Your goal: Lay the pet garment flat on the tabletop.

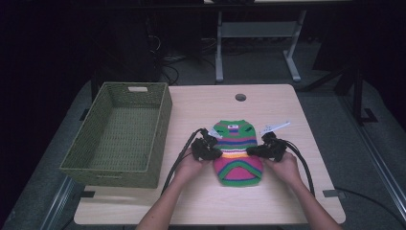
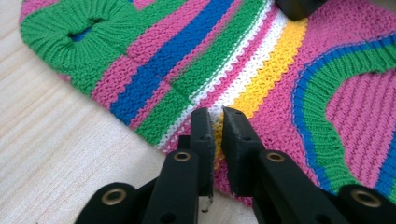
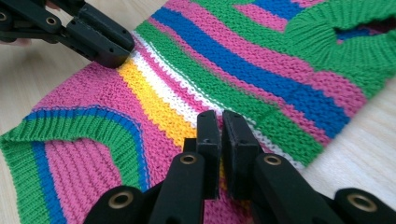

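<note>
Left tongs [image 2: 215, 122] clenched on striped knit sweater [image 1: 238, 152], pinching yellow-white band at its 9 o'clock edge. Right tongs [image 3: 221, 125] clenched on same band at 3 o'clock edge. Sweater flat on counter [image 1: 201, 201], near centre, neck opening toward 12 o'clock. White tag [image 1: 274, 127] at sweater's 2 o'clock. Green woven basket [image 1: 119, 136] at 9 o'clock, well apart from sweater.

The high view is looking forward and down over the pale wooden table [image 1: 287, 201] from well above. Both gripper views are peering close along black jaws at the striped knitted sweater [image 2: 261, 60], each from an opposite edge.
</note>
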The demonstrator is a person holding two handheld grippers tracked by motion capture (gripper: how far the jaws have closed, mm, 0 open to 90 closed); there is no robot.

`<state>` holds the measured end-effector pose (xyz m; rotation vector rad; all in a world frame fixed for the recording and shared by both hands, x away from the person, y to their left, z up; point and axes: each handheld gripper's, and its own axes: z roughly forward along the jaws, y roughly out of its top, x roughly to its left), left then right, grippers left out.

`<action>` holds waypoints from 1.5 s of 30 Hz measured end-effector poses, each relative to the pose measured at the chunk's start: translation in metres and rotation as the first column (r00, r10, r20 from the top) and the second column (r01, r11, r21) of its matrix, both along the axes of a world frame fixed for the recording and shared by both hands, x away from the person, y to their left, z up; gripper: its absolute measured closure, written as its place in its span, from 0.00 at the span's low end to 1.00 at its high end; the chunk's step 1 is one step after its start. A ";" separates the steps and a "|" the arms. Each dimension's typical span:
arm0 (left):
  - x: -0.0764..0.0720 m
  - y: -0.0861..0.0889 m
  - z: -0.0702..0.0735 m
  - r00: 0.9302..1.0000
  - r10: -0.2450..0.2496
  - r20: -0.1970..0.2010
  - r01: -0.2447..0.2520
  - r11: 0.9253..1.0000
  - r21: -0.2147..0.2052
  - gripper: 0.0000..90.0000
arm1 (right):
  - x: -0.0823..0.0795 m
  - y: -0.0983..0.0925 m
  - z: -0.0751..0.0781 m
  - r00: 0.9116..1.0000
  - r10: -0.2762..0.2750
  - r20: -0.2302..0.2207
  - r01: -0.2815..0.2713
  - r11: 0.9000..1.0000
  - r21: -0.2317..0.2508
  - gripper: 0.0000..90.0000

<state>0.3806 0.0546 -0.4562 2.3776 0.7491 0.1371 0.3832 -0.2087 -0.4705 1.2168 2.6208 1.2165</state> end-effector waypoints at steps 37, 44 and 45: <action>-0.008 0.001 0.015 0.999 -0.034 0.006 0.034 0.999 -0.038 0.74 | -0.001 -0.015 0.011 0.999 -0.031 0.021 0.028 0.993 0.111 0.70; -0.009 0.002 0.019 0.999 -0.036 -0.003 0.036 0.997 -0.075 0.69 | -0.002 -0.020 0.014 0.999 -0.030 0.018 0.028 0.993 0.119 0.62; -0.010 0.002 0.020 1.000 -0.027 -0.004 0.027 0.996 -0.091 0.67 | -0.003 -0.020 0.015 0.999 -0.030 0.020 0.027 0.993 0.114 0.61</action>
